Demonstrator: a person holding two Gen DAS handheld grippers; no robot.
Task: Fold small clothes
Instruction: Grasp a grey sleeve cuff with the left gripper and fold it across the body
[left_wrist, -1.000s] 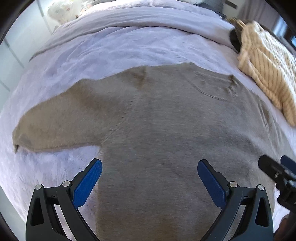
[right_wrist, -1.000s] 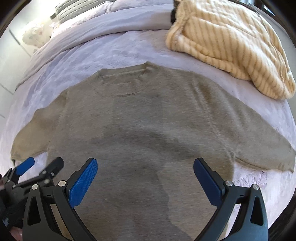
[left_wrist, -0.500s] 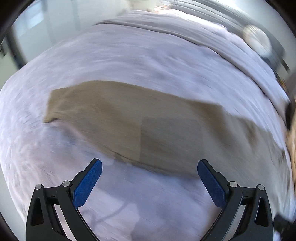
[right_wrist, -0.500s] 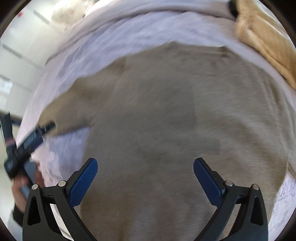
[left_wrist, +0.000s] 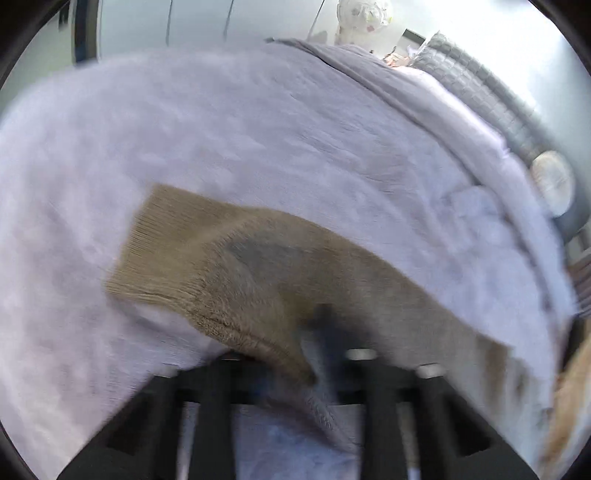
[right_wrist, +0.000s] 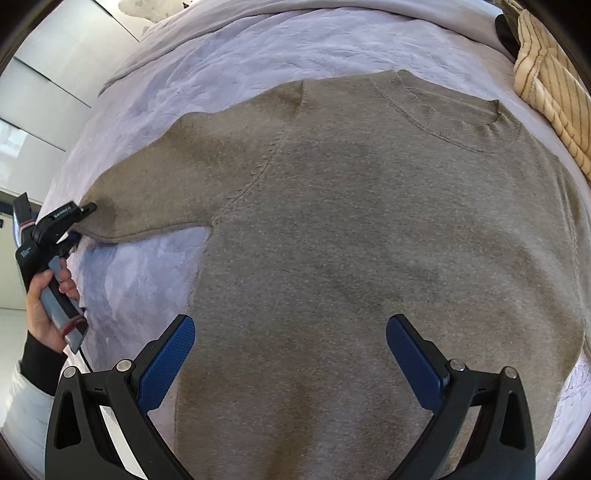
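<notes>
A grey-brown knit sweater (right_wrist: 362, 229) lies flat on a pale lilac bedspread (right_wrist: 229, 62), neck toward the far right. My right gripper (right_wrist: 291, 354) is open and empty, held above the sweater's lower body. My left gripper (right_wrist: 86, 210) shows at the left in the right wrist view, shut on the cuff end of the left sleeve (right_wrist: 147, 199). In the blurred left wrist view the sleeve cuff (left_wrist: 173, 251) lies just ahead, with its edge caught in the left gripper (left_wrist: 310, 369), whose jaws stand close together.
A cream striped garment (right_wrist: 550, 85) lies at the far right of the bed. Grey pillows (left_wrist: 491, 96) and a round pale cushion (left_wrist: 554, 181) lie at the bed's head. A person's hand (right_wrist: 48, 306) holds the left gripper beyond the bed's left edge.
My left gripper has swung left from over the sweater's body to the left sleeve's cuff and shut on it. My right gripper has shifted left over the body and stayed open.
</notes>
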